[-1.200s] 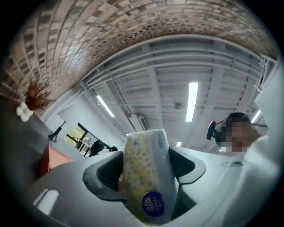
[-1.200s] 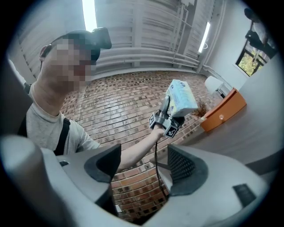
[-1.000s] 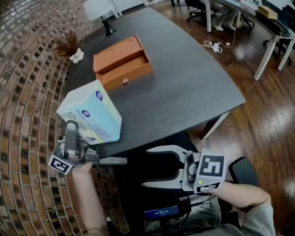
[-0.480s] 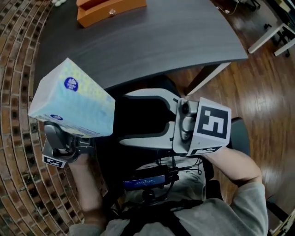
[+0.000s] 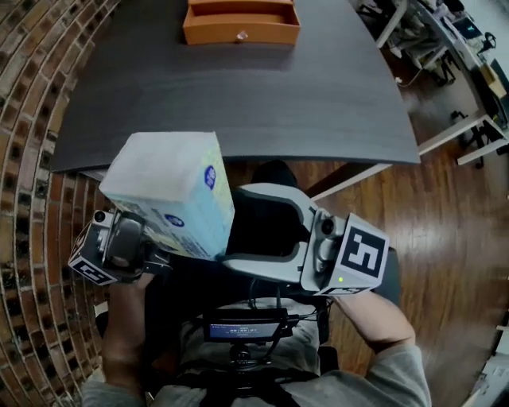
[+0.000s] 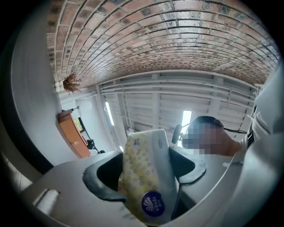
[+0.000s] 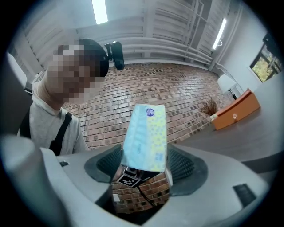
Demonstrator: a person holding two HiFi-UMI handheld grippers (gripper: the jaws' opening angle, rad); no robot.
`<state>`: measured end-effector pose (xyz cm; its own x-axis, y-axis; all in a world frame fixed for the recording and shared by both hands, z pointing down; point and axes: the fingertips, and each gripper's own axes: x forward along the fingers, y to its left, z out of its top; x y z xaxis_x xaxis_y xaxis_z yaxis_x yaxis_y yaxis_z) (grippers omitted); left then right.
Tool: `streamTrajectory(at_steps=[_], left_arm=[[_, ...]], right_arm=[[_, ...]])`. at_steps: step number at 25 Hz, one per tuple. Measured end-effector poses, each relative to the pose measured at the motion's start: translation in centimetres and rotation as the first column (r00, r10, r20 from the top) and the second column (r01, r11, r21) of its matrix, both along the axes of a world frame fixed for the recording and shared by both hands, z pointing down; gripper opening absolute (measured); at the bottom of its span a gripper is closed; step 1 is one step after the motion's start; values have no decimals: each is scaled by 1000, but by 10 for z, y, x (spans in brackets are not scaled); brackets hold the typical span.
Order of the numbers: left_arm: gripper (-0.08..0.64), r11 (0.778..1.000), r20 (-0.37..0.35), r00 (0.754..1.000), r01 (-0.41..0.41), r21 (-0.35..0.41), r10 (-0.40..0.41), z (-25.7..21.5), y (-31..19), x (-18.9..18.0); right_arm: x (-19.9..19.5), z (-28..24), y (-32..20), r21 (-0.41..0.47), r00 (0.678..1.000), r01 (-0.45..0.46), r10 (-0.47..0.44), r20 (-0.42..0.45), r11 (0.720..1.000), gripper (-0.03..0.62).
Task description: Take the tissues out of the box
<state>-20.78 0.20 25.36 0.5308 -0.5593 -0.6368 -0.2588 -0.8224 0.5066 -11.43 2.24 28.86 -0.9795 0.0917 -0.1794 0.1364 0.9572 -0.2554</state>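
A soft tissue pack (image 5: pixel 171 191), pale blue and yellow with a round blue logo, hangs in the air in front of the dark table's (image 5: pixel 238 95) near edge, above the person's lap. My left gripper (image 5: pixel 147 238) is shut on its lower end; in the left gripper view the pack (image 6: pixel 148 177) fills the gap between both pads. My right gripper (image 5: pixel 235 226) points left at the pack with its jaws wide open, the tips beside the pack's right edge without pressing on it. In the right gripper view the pack (image 7: pixel 146 133) stands upright just past the open jaws (image 7: pixel 145 164).
An orange wooden drawer box (image 5: pixel 241 22) sits at the far side of the table. A brick floor (image 5: pixel 32 199) lies to the left, a wooden floor (image 5: pixel 445 238) to the right. A small screen device (image 5: pixel 242 327) rests at the person's waist. A table leg (image 5: pixel 350 179) slants down at the right.
The left gripper has carried the pack from over the table's near-left corner back toward the person's lap. The right gripper has risen and now stands with its open jaws at the pack's right edge.
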Motion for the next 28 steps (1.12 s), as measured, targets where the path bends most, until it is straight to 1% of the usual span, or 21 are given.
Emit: streamTrajectory(at_steps=[2, 3, 7, 12, 16, 21, 26, 28], left_arm=[[330, 1000, 24, 1000, 7, -20, -6, 3, 1, -2], [331, 1000, 24, 1000, 6, -24, -6, 4, 0, -3], [331, 1000, -11, 1000, 4, -4, -4, 4, -4, -6], [331, 1000, -14, 1000, -2, 13, 3, 1, -3, -10], [331, 1000, -12, 1000, -2, 15, 2, -1, -3, -10], [331, 1000, -21, 1000, 2, 2, -2, -10, -1, -16], [331, 1000, -28, 1000, -5, 5, 6, 2, -2, -11], [331, 1000, -21, 1000, -8, 9, 8, 5, 1, -9]], right_arm=[[0, 1, 2, -14, 1000, -3, 3, -3, 1000, 327], [0, 1, 1, -16, 1000, -6, 6, -8, 1000, 327], [3, -2, -6, 11, 1000, -18, 18, -24, 1000, 327], [1, -3, -5, 35, 999, -33, 34, -18, 999, 327], [3, -2, -6, 39, 999, -38, 39, -27, 999, 327], [-4, -15, -3, 25, 999, -26, 26, -28, 999, 327], [-1, -2, -4, 37, 999, -27, 28, -36, 999, 327], [0, 0, -1, 42, 999, -28, 29, -37, 999, 327]])
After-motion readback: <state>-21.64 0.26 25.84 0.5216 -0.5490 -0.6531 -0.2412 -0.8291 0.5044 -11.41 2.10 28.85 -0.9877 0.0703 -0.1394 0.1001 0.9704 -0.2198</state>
